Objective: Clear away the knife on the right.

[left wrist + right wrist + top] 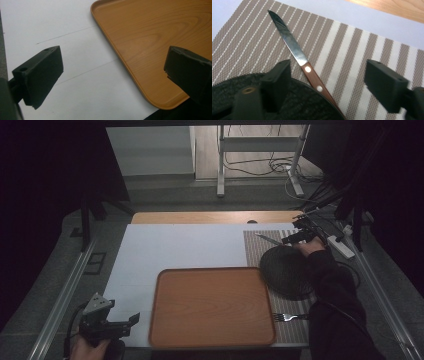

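A knife with a steel blade and a riveted wooden handle lies on the striped placemat, its handle running along the rim of a dark round plate. My right gripper hovers over the handle with its jaws wide apart and no pad touching it. In the high view the right gripper is at the far right of the table, beside the knife and the plate. My left gripper stands open and empty at the near left, over the corner of the wooden tray.
The wooden tray takes up the near middle of the white table cover. A fork lies on the placemat near the front edge. A power strip and cables lie off the right side.
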A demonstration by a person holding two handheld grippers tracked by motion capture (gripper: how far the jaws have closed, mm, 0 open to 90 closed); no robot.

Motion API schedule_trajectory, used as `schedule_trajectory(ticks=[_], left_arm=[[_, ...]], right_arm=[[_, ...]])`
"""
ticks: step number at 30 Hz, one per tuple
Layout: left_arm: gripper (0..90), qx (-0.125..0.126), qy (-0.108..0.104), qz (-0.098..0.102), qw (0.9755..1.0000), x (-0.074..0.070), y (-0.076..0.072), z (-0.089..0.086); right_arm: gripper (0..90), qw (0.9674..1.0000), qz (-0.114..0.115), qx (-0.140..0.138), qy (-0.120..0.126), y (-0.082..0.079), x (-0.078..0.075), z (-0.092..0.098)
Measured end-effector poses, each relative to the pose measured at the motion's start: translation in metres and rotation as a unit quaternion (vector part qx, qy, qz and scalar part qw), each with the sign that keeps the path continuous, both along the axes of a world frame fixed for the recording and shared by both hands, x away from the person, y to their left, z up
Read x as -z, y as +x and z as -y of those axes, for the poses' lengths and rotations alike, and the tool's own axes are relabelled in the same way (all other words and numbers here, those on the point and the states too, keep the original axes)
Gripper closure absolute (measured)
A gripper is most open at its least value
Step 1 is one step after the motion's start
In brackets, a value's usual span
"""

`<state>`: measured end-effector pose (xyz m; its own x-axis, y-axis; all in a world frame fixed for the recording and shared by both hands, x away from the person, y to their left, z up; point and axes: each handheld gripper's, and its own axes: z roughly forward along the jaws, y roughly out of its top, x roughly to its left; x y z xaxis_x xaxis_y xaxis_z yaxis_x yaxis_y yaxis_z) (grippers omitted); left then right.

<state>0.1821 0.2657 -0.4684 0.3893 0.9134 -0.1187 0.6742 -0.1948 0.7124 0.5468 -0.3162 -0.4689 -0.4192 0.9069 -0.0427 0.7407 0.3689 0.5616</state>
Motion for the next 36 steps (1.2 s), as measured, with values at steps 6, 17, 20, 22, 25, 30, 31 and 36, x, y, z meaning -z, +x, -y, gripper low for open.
schedule_trajectory(ticks=[6, 17, 20, 22, 25, 30, 31, 36], left_arm=[[2.6, 0.000, 0.000, -0.001, 1.0000, 0.000, 0.000, 0.000], [2.6, -0.001, -0.001, -0.002, 1.0000, 0.000, 0.000, 0.000], [2.6, -0.001, -0.001, -0.001, 1.0000, 0.000, 0.000, 0.000], [2.6, -0.001, -0.001, -0.002, 1.0000, 0.000, 0.000, 0.000], [2.6, -0.001, -0.001, -0.002, 1.0000, 0.000, 0.000, 0.000], [2.6, -0.001, -0.001, -0.001, 1.0000, 0.000, 0.000, 0.000], [2.6, -0.001, -0.001, -0.001, 1.0000, 0.000, 0.000, 0.000], [2.6, -0.001, -0.001, -0.001, 1.0000, 0.000, 0.000, 0.000]], right_arm=[[5.4, 0.9999, -0.015, -0.001, -0.008, 0.007, 0.006, -0.015], [0.3, 0.9991, -0.032, 0.009, -0.028, 0.021, 0.018, -0.022], [0.4, 0.9988, -0.039, 0.006, -0.030, 0.025, 0.023, -0.023], [0.5, 0.9986, -0.042, 0.004, -0.033, 0.027, 0.026, -0.023], [0.6, 0.9980, -0.048, 0.000, -0.040, 0.030, 0.031, -0.023], [1.4, 0.9979, -0.050, 0.005, -0.042, 0.034, 0.036, -0.019], [1.7, 0.9979, -0.050, 0.006, -0.041, 0.035, 0.036, -0.018], [12.9, 0.9984, -0.050, -0.006, -0.026, 0.034, 0.034, -0.009]])
